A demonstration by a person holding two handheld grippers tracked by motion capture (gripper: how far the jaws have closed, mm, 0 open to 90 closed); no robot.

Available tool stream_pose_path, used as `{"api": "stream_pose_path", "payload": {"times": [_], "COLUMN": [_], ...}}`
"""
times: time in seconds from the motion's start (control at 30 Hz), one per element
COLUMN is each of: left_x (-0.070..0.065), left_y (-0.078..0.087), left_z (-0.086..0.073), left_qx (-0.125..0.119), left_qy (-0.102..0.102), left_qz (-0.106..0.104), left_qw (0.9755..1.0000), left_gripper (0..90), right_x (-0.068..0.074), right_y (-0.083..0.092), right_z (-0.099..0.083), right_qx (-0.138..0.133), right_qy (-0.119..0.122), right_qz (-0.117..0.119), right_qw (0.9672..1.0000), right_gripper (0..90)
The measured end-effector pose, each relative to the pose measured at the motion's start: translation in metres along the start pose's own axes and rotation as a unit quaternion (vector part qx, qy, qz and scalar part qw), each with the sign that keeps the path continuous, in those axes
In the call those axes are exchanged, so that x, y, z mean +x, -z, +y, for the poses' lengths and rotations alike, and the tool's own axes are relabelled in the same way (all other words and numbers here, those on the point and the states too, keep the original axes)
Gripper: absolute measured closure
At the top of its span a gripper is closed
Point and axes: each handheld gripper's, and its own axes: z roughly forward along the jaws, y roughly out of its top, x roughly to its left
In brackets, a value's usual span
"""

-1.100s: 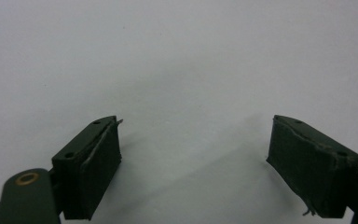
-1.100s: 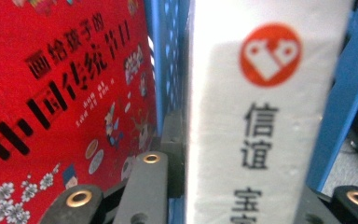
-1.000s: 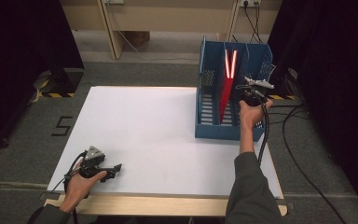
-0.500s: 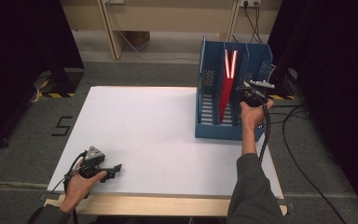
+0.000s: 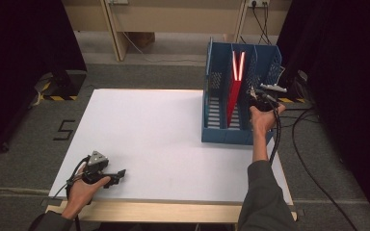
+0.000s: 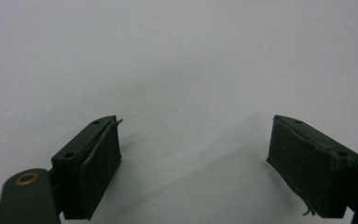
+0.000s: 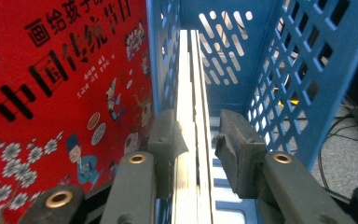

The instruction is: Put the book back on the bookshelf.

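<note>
Between my right gripper's jaws stands a thin book, edge-on, in the right-hand slot of the blue rack. The jaws have just been opening: one pad rests against the book's side, the other stands off it with a gap, so I count the grip as released. Next slot over, a red book leans behind the divider; from the high view it shows as a red slab in the middle of the rack.

My worry: the thin book is upright with room to spare beside it. If I pull back crooked, the touching pad could drag it and tip it against the perforated wall, or slide it forward out of the slot. A straight retreat should avoid that.

My left gripper sits idle at the near left of the table, jaws wide apart with nothing between them, bare white surface beneath.

Beyond the table: grey carpet, dark curtains on both sides, cables trailing on the right, pale wooden furniture at the back.
</note>
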Motion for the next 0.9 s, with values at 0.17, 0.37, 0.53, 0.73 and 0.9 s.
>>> {"api": "stream_pose_path", "payload": {"times": [0.17, 0.37, 0.53, 0.73, 0.9], "left_x": [0.0, 0.001, 0.0, 0.0, 0.0], "left_y": [0.001, 0.001, 0.0, 0.0, 0.0], "left_z": [0.0, 0.001, 0.0, 0.0, 0.0], "left_qx": [0.0, -0.002, -0.001, 0.0, 0.0], "left_qy": [0.001, 0.001, -0.001, -0.001, -0.001], "left_qz": [0.0, 0.002, 0.002, 0.003, 0.002], "left_qw": [1.0, 1.0, 1.0, 1.0, 1.0], "left_gripper": [16.1, 16.1, 16.1, 16.1, 16.0], "right_x": [-0.003, -0.01, -0.012, -0.013, -0.006], "right_y": [0.009, 0.025, 0.033, 0.031, 0.025], "right_z": [-0.001, -0.003, -0.01, -0.022, -0.02], "right_qx": [0.002, 0.01, 0.022, 0.037, 0.034], "right_qy": [0.006, 0.009, 0.023, 0.049, 0.067], "right_qz": [0.006, 0.04, 0.055, 0.057, 0.043], "right_qw": [1.0, 0.9991, 0.998, 0.9965, 0.9963], "right_gripper": [63.9, 57.3, 58.6, 69.5, 70.5]}}
